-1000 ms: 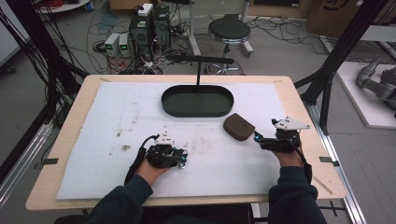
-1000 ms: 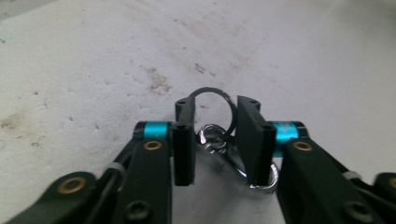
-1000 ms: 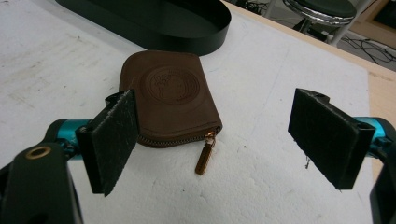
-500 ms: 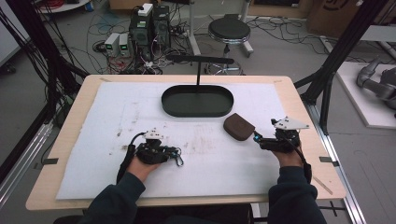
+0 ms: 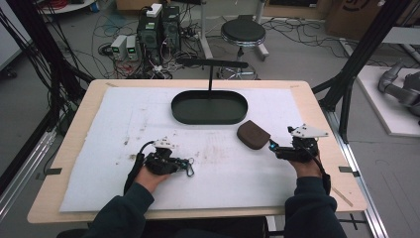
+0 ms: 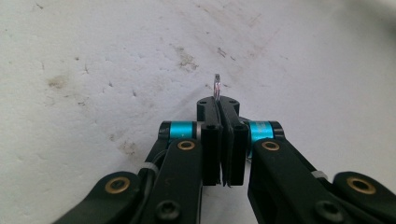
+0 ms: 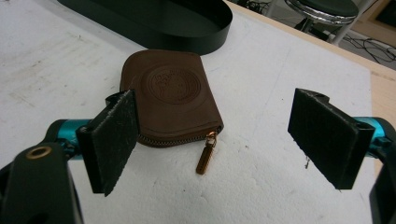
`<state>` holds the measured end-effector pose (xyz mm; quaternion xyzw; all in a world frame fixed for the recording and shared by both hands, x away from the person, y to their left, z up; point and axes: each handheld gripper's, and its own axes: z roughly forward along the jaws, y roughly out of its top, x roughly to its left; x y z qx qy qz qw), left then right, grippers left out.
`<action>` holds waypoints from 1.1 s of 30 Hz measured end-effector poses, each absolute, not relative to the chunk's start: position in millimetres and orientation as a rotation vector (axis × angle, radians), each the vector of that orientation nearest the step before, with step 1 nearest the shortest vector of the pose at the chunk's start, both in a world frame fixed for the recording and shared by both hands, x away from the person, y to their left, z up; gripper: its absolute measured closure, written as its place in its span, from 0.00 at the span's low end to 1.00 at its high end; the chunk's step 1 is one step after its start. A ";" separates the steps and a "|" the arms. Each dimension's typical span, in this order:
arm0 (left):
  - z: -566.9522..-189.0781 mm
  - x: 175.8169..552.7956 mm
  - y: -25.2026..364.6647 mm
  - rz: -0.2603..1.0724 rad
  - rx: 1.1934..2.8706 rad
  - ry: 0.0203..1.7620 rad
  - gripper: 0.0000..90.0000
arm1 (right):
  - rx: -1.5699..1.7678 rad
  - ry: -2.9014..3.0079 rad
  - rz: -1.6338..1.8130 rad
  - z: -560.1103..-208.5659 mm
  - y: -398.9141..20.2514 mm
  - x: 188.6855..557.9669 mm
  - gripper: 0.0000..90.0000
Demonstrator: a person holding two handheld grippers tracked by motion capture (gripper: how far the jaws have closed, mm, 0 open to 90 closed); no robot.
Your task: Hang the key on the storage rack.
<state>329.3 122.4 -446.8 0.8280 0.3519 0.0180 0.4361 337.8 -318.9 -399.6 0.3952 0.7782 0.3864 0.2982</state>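
the black oval tray (image 5: pixel 174 106) is the landmark here, at the far middle of the white mat (image 5: pixel 99 168), with nothing visible in it

the work looks barely begun. the left gripper (image 5: pixel 188 168), well to the near left of the tray, has its jaws clenched: they have just been closing, and a small metal piece (image 6: pixel 216 87) pokes out from between the pads, thin and silvery, too small to say exactly what it is. so the pick-up seems done on that side. the brown pouch (image 5: pixel 253 134) lies flat just off the tray's near right end, close to it but apart. its zip looks drawn closed, with the gold zip pull (image 7: pixel 205 157) lying on the mat on the side away from the tray. the right gripper (image 5: pixel 271 146) sits just beyond the pouch from the tray, released, its jaws spread wide and pressing on nothing; one pad overlaps the pouch's edge in the right gripper view (image 7: pixel 215 135). what seems left: take hold of the pouch or its pull, open it, and bring the two things together

the mat is stained and scuffed, mostly near-left of the tray, and covers most of a pale wooden table (image 5: pixel 317 99). a black stand (image 5: pixel 210 74) rises right behind the tray. beyond that are a round stool (image 5: pixel 242 32), electronics boxes (image 5: pixel 158 25) and loose cables on a grey floor
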 end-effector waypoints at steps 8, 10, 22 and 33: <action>-446.1 326.2 116.2 0.125 2.163 0.790 0.97 | 1.044 2.071 1.029 -399.1 -317.3 338.3 0.19; -445.6 324.6 114.4 0.151 2.167 0.790 0.97 | 1.045 2.071 1.029 -398.8 -317.1 338.2 0.19; -439.9 325.1 114.1 0.173 2.098 0.789 0.98 | 1.055 2.059 1.033 -398.8 -320.8 337.2 0.19; -411.7 328.8 135.2 0.225 1.950 0.812 0.98 | 1.054 2.042 1.049 -395.7 -324.0 333.5 0.19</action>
